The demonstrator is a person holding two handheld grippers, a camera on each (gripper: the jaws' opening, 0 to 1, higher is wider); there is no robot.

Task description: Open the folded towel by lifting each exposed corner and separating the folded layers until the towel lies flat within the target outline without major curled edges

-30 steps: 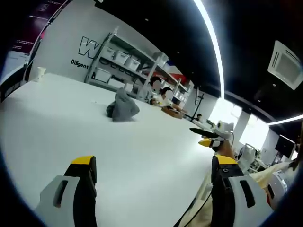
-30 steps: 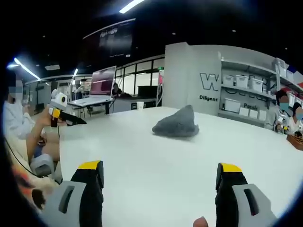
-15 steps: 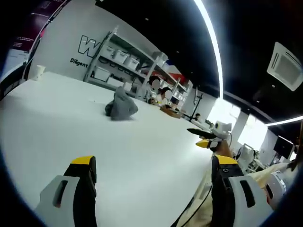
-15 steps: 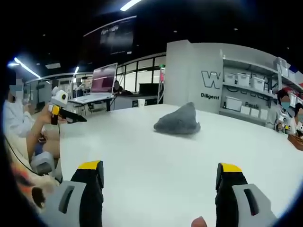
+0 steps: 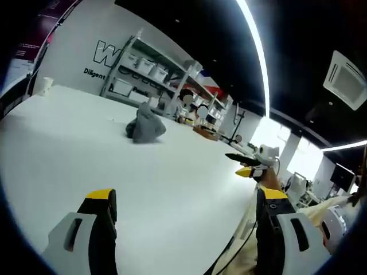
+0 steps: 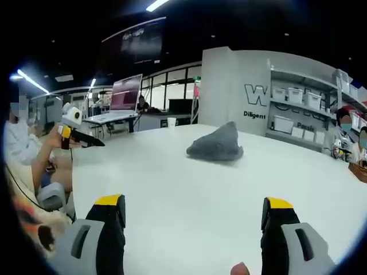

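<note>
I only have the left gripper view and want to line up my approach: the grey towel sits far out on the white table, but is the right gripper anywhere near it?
Observer: No. In the right gripper view the right gripper has its jaws wide apart over bare table, well short of the towel.
Operator: Is the towel flat from that side?
Observer: No, it is a bunched mound with a peak, not spread out.
Operator: Anything else on the table near it?
Observer: A small white cup stands beyond the towel near the far edge, apart from it.
</note>
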